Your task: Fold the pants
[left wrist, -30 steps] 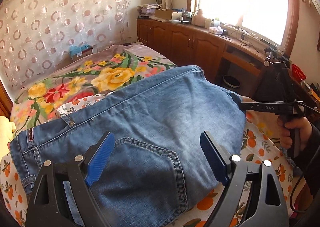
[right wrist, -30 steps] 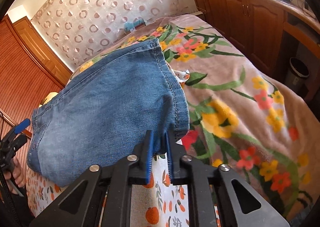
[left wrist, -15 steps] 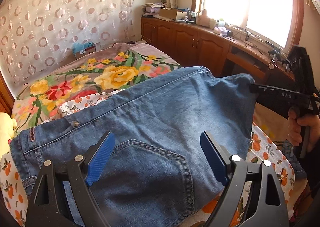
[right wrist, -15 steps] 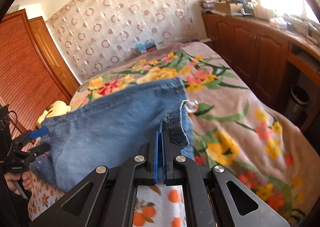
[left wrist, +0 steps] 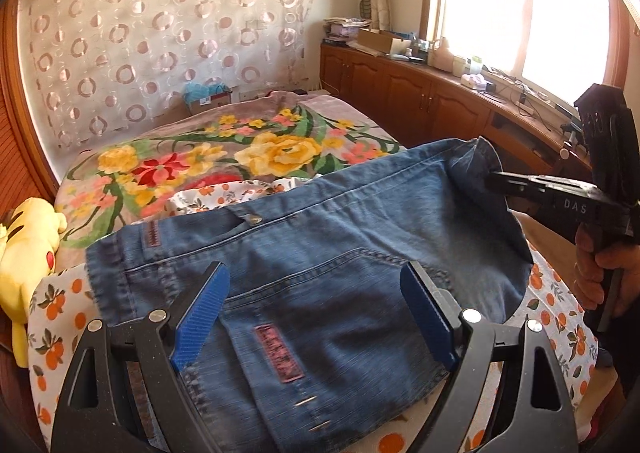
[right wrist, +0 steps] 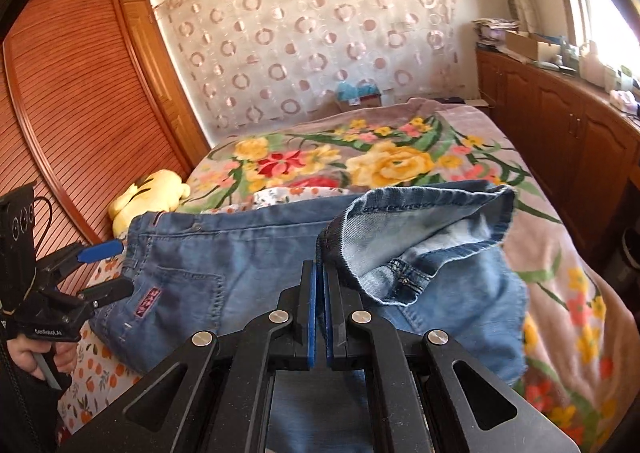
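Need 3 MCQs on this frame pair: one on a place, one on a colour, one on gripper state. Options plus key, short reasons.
1. Where does the yellow plush toy lie?
A. on the wooden cabinet under the window
B. at the edge of the bed, next to the waistband end of the jeans
C. on top of the jeans

2. What colour are the pads of the left gripper?
A. blue
B. red
C. white

3. What is the state of the right gripper?
A. open, above the jeans
B. shut on nothing
C. shut on the jeans

Key: 1 B, the toy sits beside the orange-print sheet near the waistband; 2 A, both pads show blue in the left wrist view; 3 C, its jaws pinch the hem of the lifted leg end, while the left gripper stands open over the back pocket.
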Demonstrator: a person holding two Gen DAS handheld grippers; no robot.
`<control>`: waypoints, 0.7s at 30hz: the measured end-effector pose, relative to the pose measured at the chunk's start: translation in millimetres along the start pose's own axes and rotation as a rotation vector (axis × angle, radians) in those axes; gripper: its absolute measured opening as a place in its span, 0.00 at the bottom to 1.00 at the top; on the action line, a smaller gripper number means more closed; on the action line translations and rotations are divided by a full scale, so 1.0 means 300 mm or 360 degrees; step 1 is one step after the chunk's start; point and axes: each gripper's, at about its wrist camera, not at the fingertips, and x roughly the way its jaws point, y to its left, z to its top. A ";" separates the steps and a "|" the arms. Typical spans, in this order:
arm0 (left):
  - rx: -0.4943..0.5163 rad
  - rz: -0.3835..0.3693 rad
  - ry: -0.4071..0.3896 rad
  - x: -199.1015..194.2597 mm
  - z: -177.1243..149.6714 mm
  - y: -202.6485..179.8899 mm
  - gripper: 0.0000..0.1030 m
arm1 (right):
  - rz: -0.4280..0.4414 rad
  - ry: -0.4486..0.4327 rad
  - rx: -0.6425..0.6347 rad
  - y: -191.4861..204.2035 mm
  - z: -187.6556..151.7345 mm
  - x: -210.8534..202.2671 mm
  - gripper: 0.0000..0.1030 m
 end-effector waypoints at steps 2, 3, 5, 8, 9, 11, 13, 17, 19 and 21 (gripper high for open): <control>-0.0021 0.0015 -0.0004 -0.009 -0.011 0.027 0.85 | 0.0029 0.0024 -0.0018 0.017 -0.003 0.023 0.03; -0.0031 0.0021 -0.0007 -0.015 -0.017 0.040 0.85 | 0.0043 0.0034 -0.0021 0.017 0.015 0.030 0.03; -0.0053 0.0031 -0.0013 -0.024 -0.027 0.061 0.85 | 0.0080 0.0058 -0.0035 0.028 0.023 0.055 0.03; -0.0090 0.0042 -0.0024 -0.040 -0.042 0.094 0.85 | 0.0158 0.0089 -0.0055 0.030 0.036 0.069 0.03; -0.0101 0.0043 -0.0026 -0.044 -0.045 0.101 0.85 | 0.0190 0.0090 -0.0074 0.036 0.043 0.059 0.03; -0.0114 0.0047 -0.0030 -0.050 -0.052 0.114 0.85 | 0.0248 0.0096 -0.0108 0.049 0.041 0.045 0.03; -0.0117 0.0047 -0.0028 -0.053 -0.064 0.118 0.85 | 0.0270 0.0122 -0.0115 0.047 0.034 0.047 0.03; -0.0107 0.0027 -0.0019 -0.051 -0.078 0.102 0.85 | 0.0246 0.0170 -0.0128 -0.028 0.015 0.009 0.08; -0.0091 0.0009 -0.0014 -0.047 -0.080 0.079 0.85 | 0.0212 0.0179 -0.0147 -0.066 0.006 -0.019 0.15; -0.0075 -0.0011 -0.0010 -0.039 -0.081 0.053 0.85 | 0.0180 0.0164 -0.0155 -0.095 0.000 -0.057 0.27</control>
